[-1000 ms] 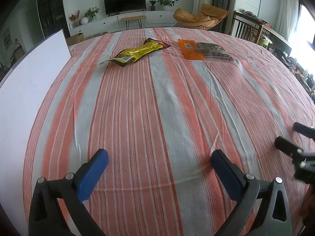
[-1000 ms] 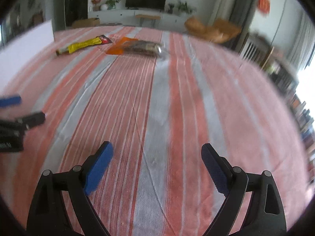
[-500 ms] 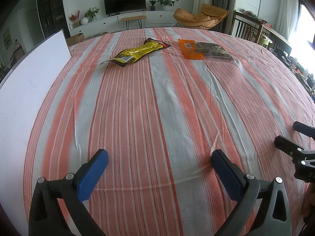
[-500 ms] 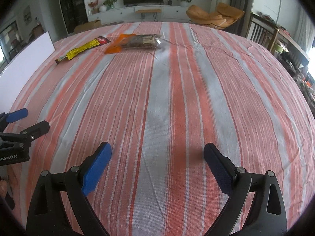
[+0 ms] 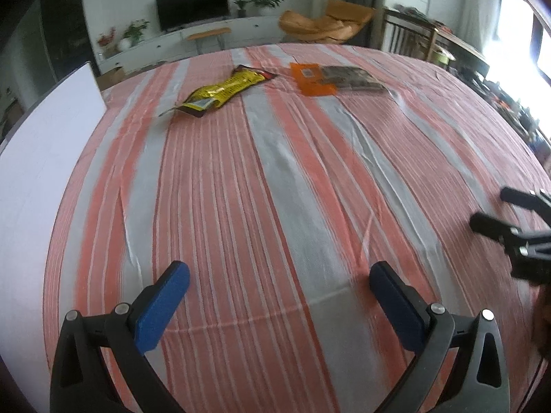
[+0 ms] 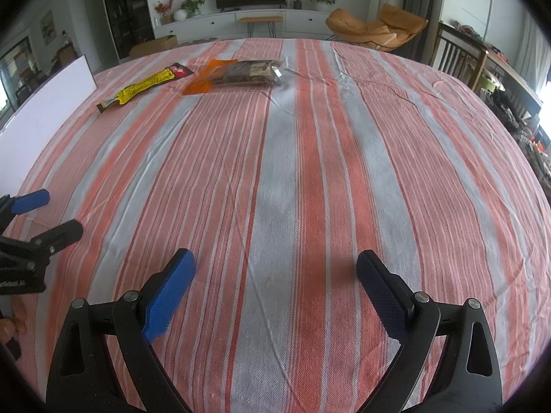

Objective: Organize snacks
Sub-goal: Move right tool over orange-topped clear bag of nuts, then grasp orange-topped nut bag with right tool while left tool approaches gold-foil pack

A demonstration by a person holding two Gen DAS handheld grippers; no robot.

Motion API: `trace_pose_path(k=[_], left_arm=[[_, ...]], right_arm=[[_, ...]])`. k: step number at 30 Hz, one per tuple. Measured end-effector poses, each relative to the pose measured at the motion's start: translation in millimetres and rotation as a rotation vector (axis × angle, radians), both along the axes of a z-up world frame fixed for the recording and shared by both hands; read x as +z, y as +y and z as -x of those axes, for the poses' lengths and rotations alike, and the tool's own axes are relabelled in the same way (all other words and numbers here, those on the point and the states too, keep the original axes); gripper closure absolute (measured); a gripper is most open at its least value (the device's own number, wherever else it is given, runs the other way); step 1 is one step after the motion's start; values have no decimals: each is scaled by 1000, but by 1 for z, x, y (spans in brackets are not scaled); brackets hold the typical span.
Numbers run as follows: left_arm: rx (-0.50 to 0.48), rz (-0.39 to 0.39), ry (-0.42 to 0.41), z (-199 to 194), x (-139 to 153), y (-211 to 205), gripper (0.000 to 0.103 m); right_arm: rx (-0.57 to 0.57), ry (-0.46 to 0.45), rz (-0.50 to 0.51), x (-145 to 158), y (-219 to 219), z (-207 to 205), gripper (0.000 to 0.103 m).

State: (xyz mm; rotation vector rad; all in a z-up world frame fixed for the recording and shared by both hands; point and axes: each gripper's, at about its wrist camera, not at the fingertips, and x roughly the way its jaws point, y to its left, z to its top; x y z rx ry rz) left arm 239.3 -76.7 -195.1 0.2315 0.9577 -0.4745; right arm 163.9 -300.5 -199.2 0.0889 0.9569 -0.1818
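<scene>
Two snack packets lie at the far side of the striped tablecloth (image 5: 275,186). One is a long yellow packet (image 5: 224,91) with red ends, also in the right wrist view (image 6: 146,84). To its right lies an orange-and-clear packet (image 5: 335,79) holding dark pieces (image 6: 241,72). My left gripper (image 5: 279,272) hangs open near the table's front, far from both packets, empty. My right gripper (image 6: 275,261) is open and empty too, equally far back. Each gripper shows at the edge of the other's view.
A white board (image 5: 38,172) stands along the table's left edge (image 6: 41,110). Behind the table are a TV cabinet (image 6: 248,20), an orange lounge chair (image 6: 372,27) and wooden chairs (image 6: 461,55) at the right. A hand shows at the lower left (image 6: 13,320).
The left wrist view has swung slightly, with motion blur, and the packets sit a little lower and right in it. The right gripper has steadied and turned left. Both stay open.
</scene>
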Motion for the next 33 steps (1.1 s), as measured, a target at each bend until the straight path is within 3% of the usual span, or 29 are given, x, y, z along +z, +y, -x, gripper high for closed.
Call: trace_pose_path(k=[6, 9, 14, 16, 20, 24, 29, 33], left_arm=[[-108, -75, 114, -14, 2, -3, 0], [-161, -61, 86, -21, 1, -5, 0], [-105, 3, -4, -16, -2, 8, 0], [-99, 13, -24, -12, -1, 11, 0], [-99, 14, -24, -12, 1, 12, 0], [-98, 14, -25, -12, 2, 11, 0], [-97, 18, -23, -12, 1, 12, 0], [-96, 30, -20, -13, 1, 13, 0]], right_arm=[[2, 2, -1, 0, 1, -1, 5], [3, 2, -2, 0, 1, -1, 5], [6, 9, -1, 1, 1, -1, 5], [25, 62, -19, 4, -4, -11, 7], [-10, 7, -88, 40, -34, -65, 7], [-26, -4, -177, 62, -64, -176, 7], [-43, 43, -296, 36, -73, -284, 8], [37, 75, -312, 13, -58, -305, 7]])
